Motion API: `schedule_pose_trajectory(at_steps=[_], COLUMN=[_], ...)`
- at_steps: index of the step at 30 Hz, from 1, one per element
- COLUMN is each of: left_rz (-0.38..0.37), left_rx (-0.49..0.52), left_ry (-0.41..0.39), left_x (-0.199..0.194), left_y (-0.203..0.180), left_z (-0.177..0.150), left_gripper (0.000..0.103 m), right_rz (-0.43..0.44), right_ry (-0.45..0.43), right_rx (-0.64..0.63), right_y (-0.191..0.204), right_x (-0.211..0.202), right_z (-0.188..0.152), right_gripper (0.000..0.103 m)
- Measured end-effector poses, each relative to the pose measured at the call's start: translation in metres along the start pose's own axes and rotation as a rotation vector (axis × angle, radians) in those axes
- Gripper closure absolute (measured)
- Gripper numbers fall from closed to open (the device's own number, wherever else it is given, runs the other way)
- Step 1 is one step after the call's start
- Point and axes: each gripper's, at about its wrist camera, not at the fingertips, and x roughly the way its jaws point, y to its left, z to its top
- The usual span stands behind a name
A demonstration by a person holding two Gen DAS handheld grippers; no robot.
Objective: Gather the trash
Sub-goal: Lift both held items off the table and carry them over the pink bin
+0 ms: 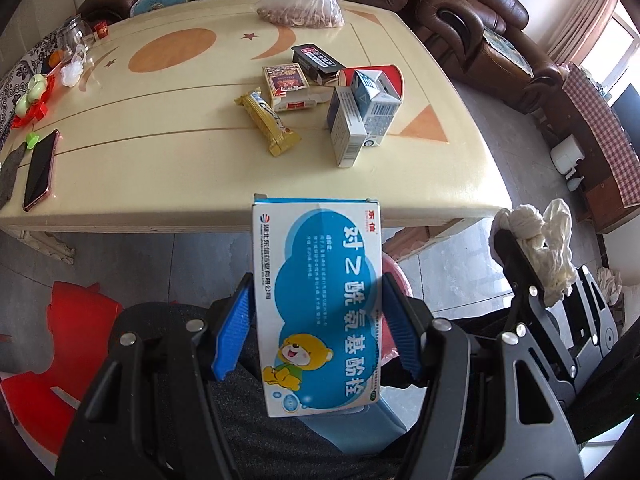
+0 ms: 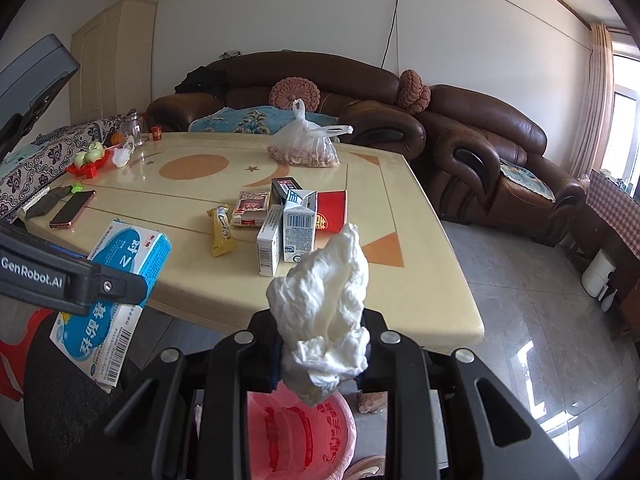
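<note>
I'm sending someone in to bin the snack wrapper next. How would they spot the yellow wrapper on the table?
Find the cream table in front of the brown sofa. Near its middle sits a cluster of small cartons; the yellow snack-bar wrapper lies flat just left of them, towards the phone. It is the only long, thin, yellow packet there, while its neighbours are boxes.

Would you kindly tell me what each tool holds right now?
Left tool: closed on the blue medicine box.
Right tool: closed on the crumpled white tissue.

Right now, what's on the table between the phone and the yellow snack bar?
Nothing: in both wrist views the table is bare between the phone and the snack bar.
</note>
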Motion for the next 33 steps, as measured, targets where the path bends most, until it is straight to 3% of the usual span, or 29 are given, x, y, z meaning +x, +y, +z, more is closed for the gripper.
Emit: schedule_pose_trajectory(at_steps=[13,22,33], left_rz=[-0.025,-0.051,-0.048], left_rx=[0.040,0.019,0.037], left_ry=[0.071,0.122,0.252], left_x=[0.048,0.096,0.179], left_y=[-0.012,-0.008,-0.016], left_z=[-0.036,-0.045,-0.053], left_gripper=[0.041,0.042,0.042], right_rz=[0.019,0.020,0.046], right_ry=[0.083,0.193,0.351], right_rx=[0.005,0.039,0.074], right_y=[0.003,-0.006,-0.008], right_x=[0.012,0.048,0.110], right_z=[-0.030,-0.058,-0.093], right_gripper=[0.078,0.077,0.077])
